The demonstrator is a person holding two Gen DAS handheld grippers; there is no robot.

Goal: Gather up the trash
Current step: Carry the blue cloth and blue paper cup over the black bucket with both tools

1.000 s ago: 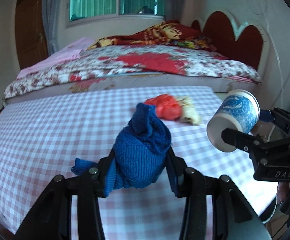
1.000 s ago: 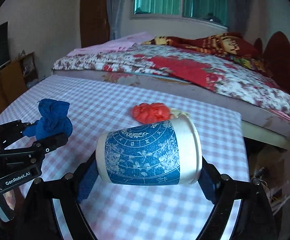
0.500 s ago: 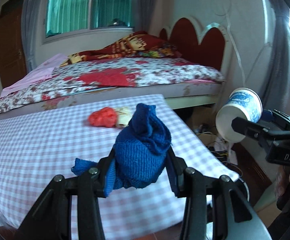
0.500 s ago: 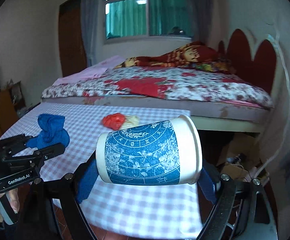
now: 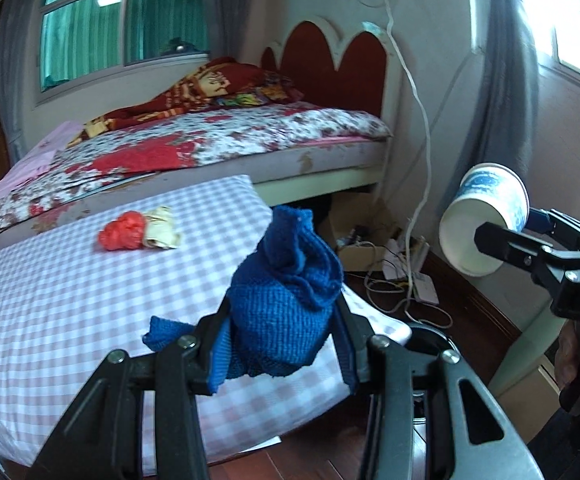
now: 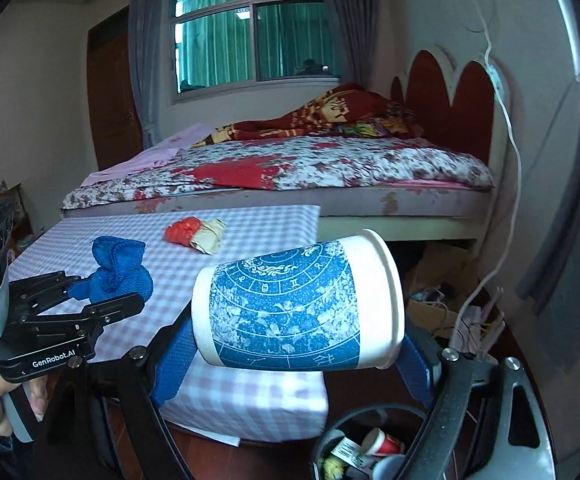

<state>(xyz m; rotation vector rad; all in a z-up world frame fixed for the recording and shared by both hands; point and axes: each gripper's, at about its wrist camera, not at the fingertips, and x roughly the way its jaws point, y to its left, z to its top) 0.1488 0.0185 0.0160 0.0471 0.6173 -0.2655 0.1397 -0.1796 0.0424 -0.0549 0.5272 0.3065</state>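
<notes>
Bedroom, checked tablecloth point(image 5: 70, 300) beside bed point(image 6: 329, 168). Bin point(image 6: 329, 440) half cut off. Left gripper point(image 5: 282, 344) clamps blue cloth point(image 5: 286, 304); right gripper point(image 6: 293, 356) clamps paper cup point(image 6: 297, 304).

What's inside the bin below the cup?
The bin holds a small red-and-white cup and wrappers; the right gripper and paper cup cover the rest.

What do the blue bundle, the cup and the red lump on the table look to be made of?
Blue bundle: knitted or woven cloth, matte, with a visible ribbed weave and soft folds. Cup: probably paper, smooth white with a blue print and a rolled rim. Red lump: likely a crumpled thin plastic bag, slightly glossy and wrinkled; too small to be sure.
</notes>
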